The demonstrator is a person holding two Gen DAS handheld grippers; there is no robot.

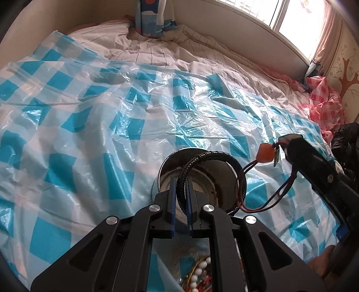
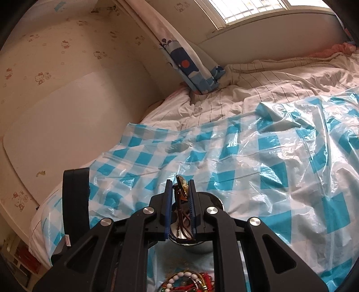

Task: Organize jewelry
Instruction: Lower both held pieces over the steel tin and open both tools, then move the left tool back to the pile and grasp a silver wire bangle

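My left gripper [image 1: 180,186] is shut on a black braided bracelet [image 1: 211,157] and holds it over a round metal bowl [image 1: 166,161] on the bed. My right gripper [image 2: 180,186] is shut on a dark cord necklace [image 2: 182,219] with an orange pendant [image 1: 265,152] and gold charm [image 2: 182,183], just above the same bowl [image 2: 214,198]. In the left wrist view the right gripper [image 1: 289,140] comes in from the right, its cord [image 1: 280,191] looping down toward the bowl's rim. A pile of beaded jewelry [image 1: 199,276] lies under the left gripper; it also shows in the right wrist view [image 2: 190,282].
A blue-and-white checked plastic sheet [image 1: 89,125] covers the striped bedsheet [image 1: 161,54]. A blue patterned curtain [image 1: 149,18] hangs at the bed's far edge. A red checked plastic bag [image 1: 323,105] and a black bag [image 1: 345,139] lie at the right. A white headboard [image 2: 67,125] stands left.
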